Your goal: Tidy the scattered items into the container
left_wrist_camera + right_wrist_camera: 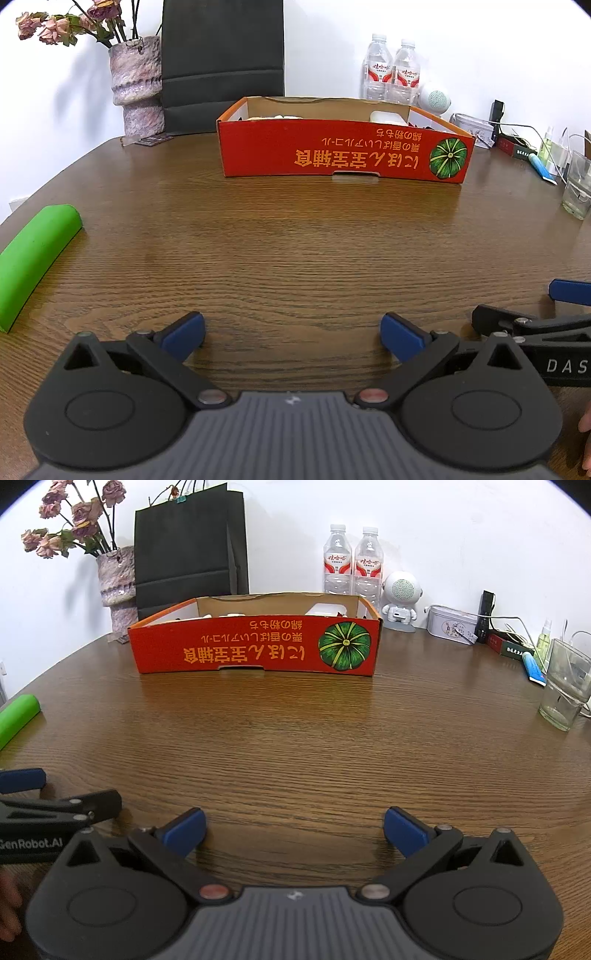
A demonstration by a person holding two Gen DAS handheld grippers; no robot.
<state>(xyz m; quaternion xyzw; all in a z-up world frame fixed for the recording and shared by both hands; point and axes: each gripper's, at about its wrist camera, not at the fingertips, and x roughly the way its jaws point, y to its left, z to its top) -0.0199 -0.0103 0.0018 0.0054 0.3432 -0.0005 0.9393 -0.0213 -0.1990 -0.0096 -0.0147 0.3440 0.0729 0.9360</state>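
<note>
A red cardboard box [343,155] with a green pumpkin print stands open-topped at the far middle of the wooden table; it also shows in the right wrist view [255,648]. White items lie inside it, mostly hidden by its wall. My left gripper [293,334] is open and empty, low over the table's near side. My right gripper [294,829] is open and empty, right beside the left one. A green curved object [33,254] lies at the table's left edge; it also shows in the right wrist view [16,714].
A vase of dried roses [136,85] and a black paper bag [190,546] stand behind the box. Two water bottles [352,563], a white robot speaker [400,598], a tin [452,626], cables and a glass [565,685] sit at the right.
</note>
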